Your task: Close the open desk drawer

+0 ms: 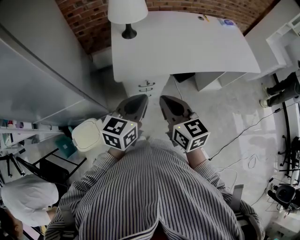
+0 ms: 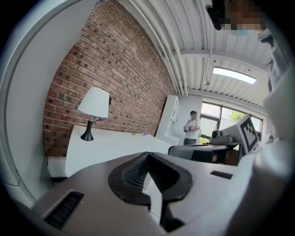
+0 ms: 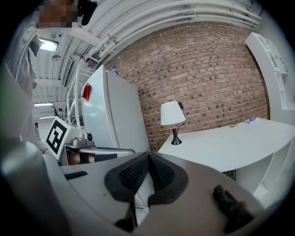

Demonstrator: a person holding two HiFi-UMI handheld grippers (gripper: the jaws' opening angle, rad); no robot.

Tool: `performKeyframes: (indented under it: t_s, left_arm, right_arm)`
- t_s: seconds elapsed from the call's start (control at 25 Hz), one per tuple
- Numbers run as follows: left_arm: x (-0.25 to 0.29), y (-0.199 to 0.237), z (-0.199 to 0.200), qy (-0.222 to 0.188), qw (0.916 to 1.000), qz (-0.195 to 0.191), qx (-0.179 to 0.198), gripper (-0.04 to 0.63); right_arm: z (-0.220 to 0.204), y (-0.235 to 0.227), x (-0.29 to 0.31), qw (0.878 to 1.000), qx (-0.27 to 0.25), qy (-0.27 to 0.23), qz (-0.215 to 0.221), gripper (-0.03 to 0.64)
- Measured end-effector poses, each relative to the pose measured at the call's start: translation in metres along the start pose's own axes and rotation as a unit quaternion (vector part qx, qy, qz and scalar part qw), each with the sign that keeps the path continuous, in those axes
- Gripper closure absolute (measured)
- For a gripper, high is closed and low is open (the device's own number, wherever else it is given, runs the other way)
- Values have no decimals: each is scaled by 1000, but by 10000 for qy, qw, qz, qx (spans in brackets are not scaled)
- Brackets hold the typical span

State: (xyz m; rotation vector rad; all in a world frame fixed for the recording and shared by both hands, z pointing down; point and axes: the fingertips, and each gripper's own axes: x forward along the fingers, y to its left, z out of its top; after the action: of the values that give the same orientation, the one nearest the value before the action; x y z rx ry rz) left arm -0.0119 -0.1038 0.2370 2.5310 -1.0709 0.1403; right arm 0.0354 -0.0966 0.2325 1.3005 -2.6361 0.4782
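Observation:
The white desk (image 1: 187, 47) stands ahead against the brick wall. Its drawer unit (image 1: 146, 86) shows under the desk's near left edge, with small dark handles on the fronts; I cannot tell which drawer stands out. My left gripper (image 1: 139, 97) and right gripper (image 1: 165, 99) hover side by side above the floor, just short of the drawers and touching nothing. Both are shut and empty. In the left gripper view the left gripper (image 2: 147, 155) points over the desk top (image 2: 115, 143). In the right gripper view the right gripper (image 3: 148, 155) does the same toward the desk (image 3: 221, 143).
A white-shaded lamp (image 1: 127, 14) stands on the desk's left back corner, small items (image 1: 227, 22) at its far right. A tall grey cabinet (image 1: 42, 70) flanks the left. A round white bin (image 1: 86, 134) sits by my left hand. Cables (image 1: 243, 133) cross the floor at right. A person (image 2: 191, 129) stands far off.

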Motion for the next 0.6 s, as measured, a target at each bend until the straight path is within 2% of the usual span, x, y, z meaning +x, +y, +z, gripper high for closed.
performKeyframes:
  t_s: [0.6]
  left_arm:
    - [-5,-8,-6,80,9999,-140,-54,584]
  right_arm:
    - [-4,6,-6,9997,-189,92,-94,601]
